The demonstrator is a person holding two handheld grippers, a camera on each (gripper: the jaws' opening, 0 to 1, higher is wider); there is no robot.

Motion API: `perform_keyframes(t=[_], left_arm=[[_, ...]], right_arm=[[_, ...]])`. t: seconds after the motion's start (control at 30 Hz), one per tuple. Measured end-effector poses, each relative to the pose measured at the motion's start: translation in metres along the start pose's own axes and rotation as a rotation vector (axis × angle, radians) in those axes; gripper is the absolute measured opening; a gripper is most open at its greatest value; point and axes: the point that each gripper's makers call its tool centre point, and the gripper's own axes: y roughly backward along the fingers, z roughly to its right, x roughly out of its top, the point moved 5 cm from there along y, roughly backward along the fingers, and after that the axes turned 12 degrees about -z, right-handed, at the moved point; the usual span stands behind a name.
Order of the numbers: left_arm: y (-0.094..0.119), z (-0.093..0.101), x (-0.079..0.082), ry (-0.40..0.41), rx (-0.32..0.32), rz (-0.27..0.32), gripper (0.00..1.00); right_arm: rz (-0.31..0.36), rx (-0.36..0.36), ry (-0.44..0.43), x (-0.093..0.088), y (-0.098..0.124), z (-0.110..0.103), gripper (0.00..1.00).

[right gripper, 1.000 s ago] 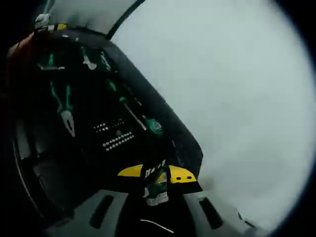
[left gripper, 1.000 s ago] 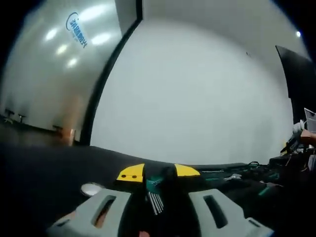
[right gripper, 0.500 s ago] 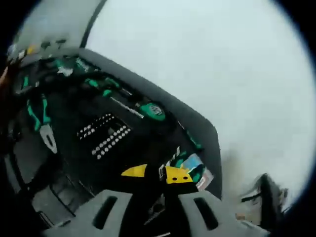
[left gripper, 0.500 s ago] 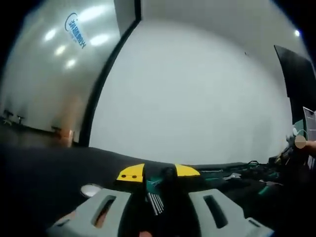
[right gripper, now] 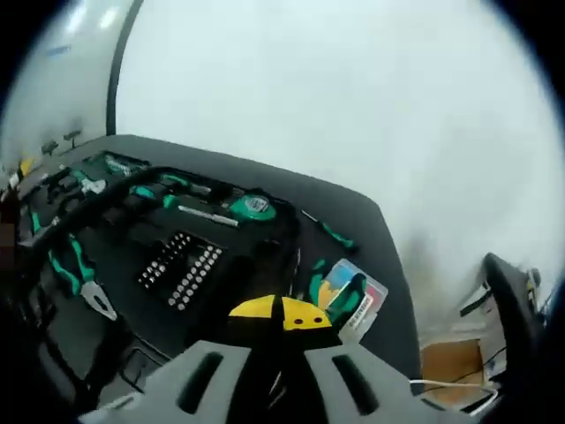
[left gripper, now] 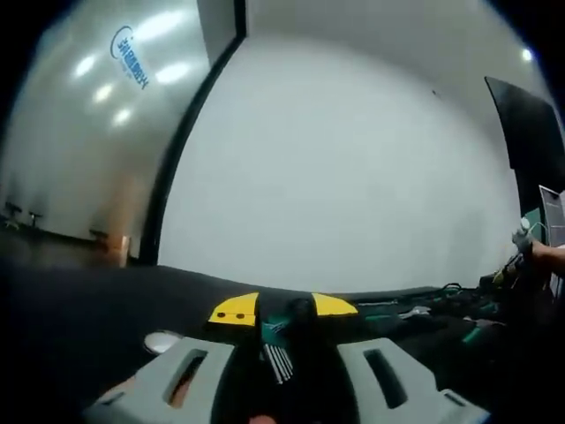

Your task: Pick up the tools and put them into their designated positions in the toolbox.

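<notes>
A black toolbox [right gripper: 106, 291] is seen lying open on the dark counter [right gripper: 353, 221], its moulded tray holding green-handled pliers [right gripper: 75, 278], rows of small metal bits [right gripper: 181, 265], a screwdriver [right gripper: 190, 210] and a round green tape measure [right gripper: 254, 207]. A carded pair of green-handled cutters [right gripper: 340, 296] lies on the counter just beside the box. The right tool [right gripper: 281, 314] is held low over the tray, its yellow-tipped jaws nearly closed, nothing seen between them. The left tool [left gripper: 284, 311], held level over the counter, is clamped on a set of hex keys [left gripper: 275, 353].
</notes>
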Motion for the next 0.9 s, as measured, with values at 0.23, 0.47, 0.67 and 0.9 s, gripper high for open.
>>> perform_keyframes(t=[0.23, 0.47, 0.67, 0.9], left_arm=[[-0.001, 0.001, -0.001, -0.013, -0.002, -0.007, 0.21], [-0.001, 0.003, -0.002, -0.019, -0.001, -0.011, 0.21], [-0.002, 0.002, -0.003, -0.023, -0.002, -0.012, 0.21], [-0.001, 0.002, -0.003, -0.030, -0.005, -0.015, 0.21]], right_arm=[[-0.077, -0.112, 0.308, 0.005, -0.005, 0.006, 0.00], [-0.030, 0.009, 0.223, -0.008, -0.023, -0.004, 0.08], [-0.021, -0.010, 0.030, -0.010, -0.040, 0.011, 0.06], [-0.061, -0.015, -0.009, -0.008, -0.021, 0.009, 0.00]])
